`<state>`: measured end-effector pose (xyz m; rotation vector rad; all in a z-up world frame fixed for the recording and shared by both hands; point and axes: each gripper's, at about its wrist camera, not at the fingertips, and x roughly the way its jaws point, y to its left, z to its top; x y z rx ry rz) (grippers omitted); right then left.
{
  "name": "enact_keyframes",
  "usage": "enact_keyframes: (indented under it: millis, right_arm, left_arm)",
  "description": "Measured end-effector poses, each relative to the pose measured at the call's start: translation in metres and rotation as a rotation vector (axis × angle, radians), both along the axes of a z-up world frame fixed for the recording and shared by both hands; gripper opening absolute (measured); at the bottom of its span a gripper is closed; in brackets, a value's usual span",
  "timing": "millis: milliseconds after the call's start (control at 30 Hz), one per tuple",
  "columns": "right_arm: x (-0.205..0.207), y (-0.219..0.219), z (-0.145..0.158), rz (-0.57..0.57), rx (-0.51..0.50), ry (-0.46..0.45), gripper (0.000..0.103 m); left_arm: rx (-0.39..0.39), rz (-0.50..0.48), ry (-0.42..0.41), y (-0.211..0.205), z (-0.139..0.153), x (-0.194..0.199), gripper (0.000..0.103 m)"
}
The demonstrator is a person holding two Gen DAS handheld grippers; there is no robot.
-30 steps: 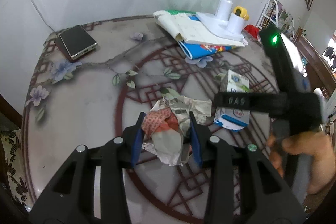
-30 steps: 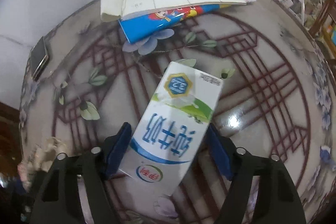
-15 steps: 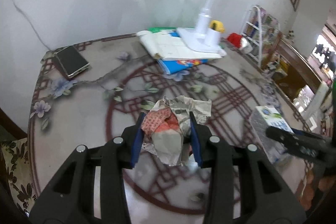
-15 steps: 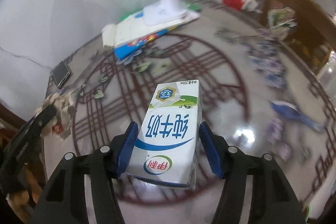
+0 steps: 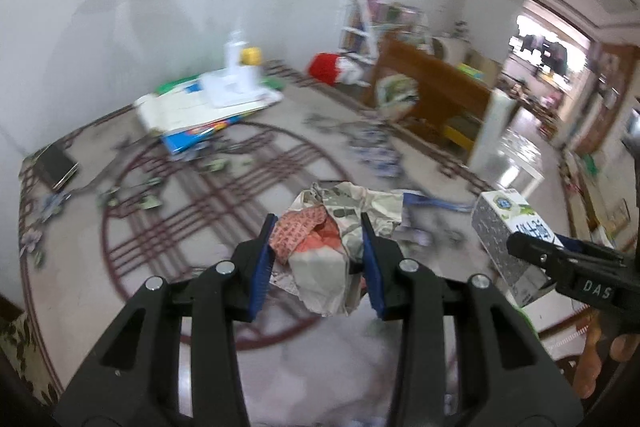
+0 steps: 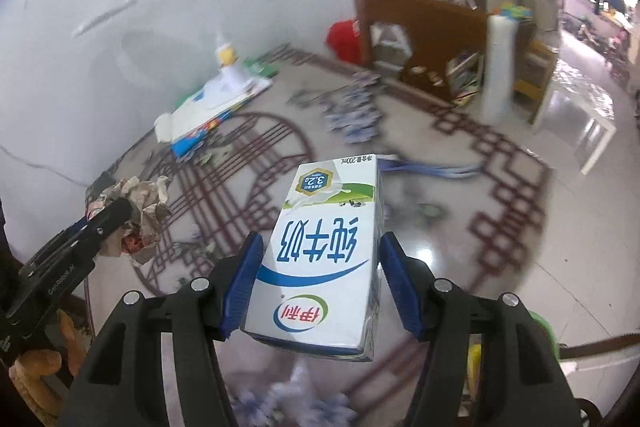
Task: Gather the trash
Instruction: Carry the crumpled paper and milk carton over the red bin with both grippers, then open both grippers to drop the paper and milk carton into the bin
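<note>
Two grippers, each with a load; two pieces of trash counted. Left wrist view, left to right: one dark phone (image 5: 56,163) on the table (image 5: 80,267) at far left; one stack of books (image 5: 192,111) at upper centre with a white lamp base (image 5: 236,75) on top; left gripper (image 5: 318,259) at lower centre, jaws narrowly set and clamped on one crumpled paper wad (image 5: 332,239), which fills the gap between the blue pads and hangs above the tabletop; at right edge the right gripper (image 5: 560,259) holding one milk carton (image 5: 508,227), fingers of a hand (image 5: 616,351) below it. Right wrist view, left to right: left gripper and wad at left edge, mid-height; books at upper left of centre; right gripper (image 6: 320,287) at lower centre, jaws set fairly wide, both pads pressed on the carton's sides, carton clear of the table, label upside down. One red bag (image 6: 344,39) and one wooden shelf (image 6: 424,27) at upper right; one white stool (image 6: 576,115) at far right. Against the frames a second ago: the wad and carton then sat low at the tabletop, already between the pads; now both are raised, the table looks smaller and farther, more room shows at right, and the background is motion-blurred.
</note>
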<state>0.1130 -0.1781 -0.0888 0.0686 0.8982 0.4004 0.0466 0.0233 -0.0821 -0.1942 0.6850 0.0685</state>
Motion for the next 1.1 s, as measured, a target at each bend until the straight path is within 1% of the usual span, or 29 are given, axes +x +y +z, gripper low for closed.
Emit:
enact_keyframes:
  millis: [100, 200, 267, 367, 433, 467, 533, 567, 600, 667, 733, 767, 833, 900, 933, 967, 1033, 1067, 1100]
  right_arm:
    - [-0.016, -0.037, 0.006, -0.043, 0.011, -0.002, 0.059]
    - [-0.029, -0.069, 0.003, -0.071, 0.014, 0.023, 0.059]
    - [-0.035, -0.089, 0.001, -0.083, 0.01, 0.046, 0.059]
    - [-0.045, -0.127, -0.004, -0.112, -0.038, 0.077, 0.059]
    - [-0.052, -0.155, -0.009, -0.134, -0.049, 0.114, 0.059]
    - [-0.056, -0.174, -0.015, -0.144, -0.058, 0.142, 0.059]
    - [-0.061, -0.194, -0.026, -0.158, -0.076, 0.189, 0.059]
    - [-0.063, -0.208, -0.034, -0.168, -0.068, 0.226, 0.059]
    - [-0.066, -0.218, -0.039, -0.173, -0.052, 0.252, 0.059]
    - [-0.071, -0.235, -0.048, -0.165, -0.031, 0.289, 0.061]
    - [-0.076, -0.249, -0.053, -0.184, -0.031, 0.283, 0.066]
    - [-0.076, -0.253, -0.052, -0.194, -0.023, 0.277, 0.069]
    - [-0.076, -0.264, -0.052, -0.217, -0.001, 0.263, 0.07]
    - [-0.077, -0.276, -0.049, -0.251, 0.023, 0.229, 0.078]
    - [-0.076, -0.279, -0.047, -0.263, 0.027, 0.206, 0.078]
    - [-0.079, -0.283, -0.041, -0.277, 0.025, 0.153, 0.078]
    - [-0.085, -0.285, -0.034, -0.291, 0.008, 0.078, 0.079]
    - [-0.088, -0.285, -0.028, -0.297, -0.003, 0.027, 0.082]
    - [-0.09, -0.285, -0.024, -0.302, -0.008, -0.013, 0.088]
  left_arm:
    - [-0.002, -0.055, -0.015, -0.032, 0.009, -0.004, 0.039]
    - [-0.005, -0.113, -0.032, -0.07, 0.017, -0.01, 0.039]
    - [-0.013, -0.144, -0.032, -0.091, 0.016, -0.013, 0.039]
    - [-0.039, -0.203, -0.004, -0.135, 0.009, -0.016, 0.039]
    - [-0.068, -0.247, 0.023, -0.161, 0.002, -0.018, 0.039]
    - [-0.072, -0.263, 0.032, -0.174, -0.002, -0.02, 0.039]
    - [-0.082, -0.303, 0.067, -0.203, -0.012, -0.022, 0.039]
    - [-0.084, -0.321, 0.08, -0.214, -0.016, -0.024, 0.04]
    - [-0.074, -0.342, 0.086, -0.229, -0.019, -0.026, 0.042]
    - [-0.053, -0.352, 0.082, -0.246, -0.024, -0.028, 0.05]
    - [-0.049, -0.35, 0.066, -0.259, -0.023, -0.031, 0.079]
    - [-0.048, -0.343, 0.05, -0.264, -0.02, -0.032, 0.083]
    - [-0.039, -0.323, 0.008, -0.271, -0.011, -0.036, 0.091]
    - [-0.017, -0.301, -0.021, -0.275, -0.003, -0.036, 0.098]
    - [0.001, -0.28, -0.05, -0.278, 0.003, -0.038, 0.098]
    - [0.016, -0.267, -0.073, -0.279, 0.009, -0.039, 0.098]
    - [0.055, -0.248, -0.103, -0.285, 0.019, -0.041, 0.098]
    - [0.078, -0.25, -0.102, -0.289, 0.024, -0.04, 0.098]
    - [0.092, -0.253, -0.105, -0.292, 0.028, -0.04, 0.098]
